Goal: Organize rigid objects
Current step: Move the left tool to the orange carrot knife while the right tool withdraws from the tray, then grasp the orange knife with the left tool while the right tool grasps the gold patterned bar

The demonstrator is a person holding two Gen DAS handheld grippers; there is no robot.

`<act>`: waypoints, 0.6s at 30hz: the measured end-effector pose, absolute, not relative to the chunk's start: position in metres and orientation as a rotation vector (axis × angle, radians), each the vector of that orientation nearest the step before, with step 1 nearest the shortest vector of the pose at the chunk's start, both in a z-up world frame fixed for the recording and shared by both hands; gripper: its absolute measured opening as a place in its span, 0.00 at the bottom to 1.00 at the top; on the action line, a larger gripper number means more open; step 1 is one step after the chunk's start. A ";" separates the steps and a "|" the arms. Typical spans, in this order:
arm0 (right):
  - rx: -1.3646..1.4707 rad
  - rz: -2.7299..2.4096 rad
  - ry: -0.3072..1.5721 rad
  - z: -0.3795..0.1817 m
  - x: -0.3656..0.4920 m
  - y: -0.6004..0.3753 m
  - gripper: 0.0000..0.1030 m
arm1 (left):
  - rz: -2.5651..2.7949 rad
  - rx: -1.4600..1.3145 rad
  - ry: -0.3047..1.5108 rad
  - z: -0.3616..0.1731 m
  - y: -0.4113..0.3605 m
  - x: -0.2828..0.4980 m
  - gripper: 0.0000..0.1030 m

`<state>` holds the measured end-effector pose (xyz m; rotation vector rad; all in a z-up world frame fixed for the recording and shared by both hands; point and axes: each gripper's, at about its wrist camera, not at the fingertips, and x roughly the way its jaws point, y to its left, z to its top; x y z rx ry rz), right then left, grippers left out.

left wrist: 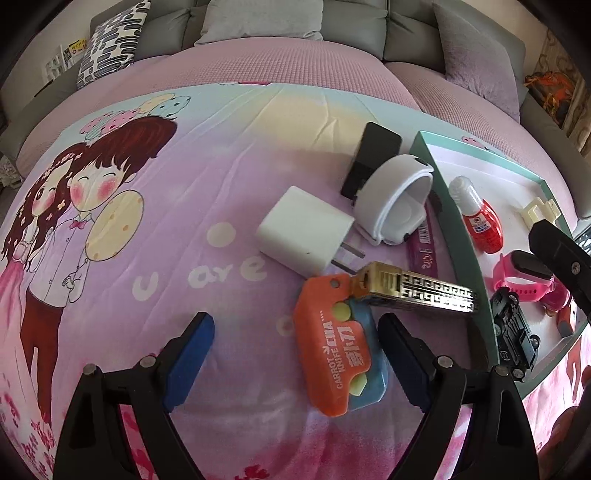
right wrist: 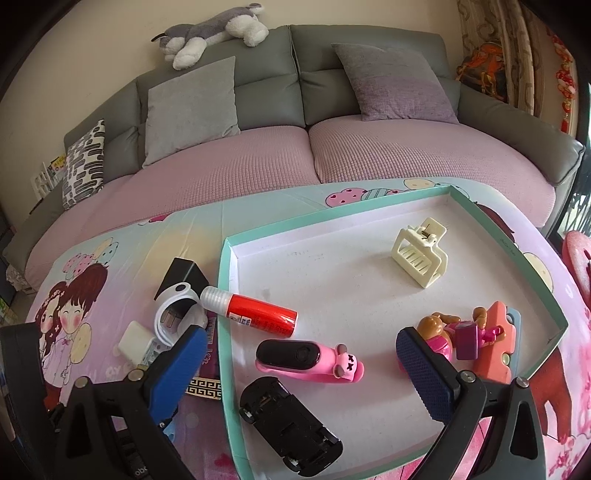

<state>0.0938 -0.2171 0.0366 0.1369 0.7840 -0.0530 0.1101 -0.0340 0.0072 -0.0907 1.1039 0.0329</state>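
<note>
Left hand-held gripper (left wrist: pixel 295 354) wide open, empty, over the orange knife (left wrist: pixel 334 343) beside the tray (left wrist: pixel 469 254). Could easily snag the gold bar (left wrist: pixel 417 291) lying across it. Right hand-held gripper (right wrist: pixel 299 354) open, empty, above tray.

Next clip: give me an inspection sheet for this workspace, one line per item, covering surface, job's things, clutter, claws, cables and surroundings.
Surface: cartoon-print cloth, wrinkled.
Job's things: teal-rimmed tray holds a cream hair clip, red glue bottle, pink watch, black toy car and a small figure. Outside it lie an orange carrot knife, brass comb, white charger, white band and black adapter.
Clutter: nothing seen.
Claws: left claw open over the carrot knife; right claw open above the tray, empty.
Cables: nothing seen.
Surroundings: grey sofa with cushions, plush dog on top.
</note>
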 end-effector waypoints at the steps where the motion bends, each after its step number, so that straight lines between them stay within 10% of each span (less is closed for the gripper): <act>1: 0.135 -0.048 0.788 0.036 0.094 -0.216 1.00 | 0.047 -0.088 1.106 0.007 -0.029 0.109 0.88; 18: -0.052 0.150 0.770 0.037 0.082 -0.159 0.97 | 0.179 -0.106 1.128 0.006 0.031 0.098 0.88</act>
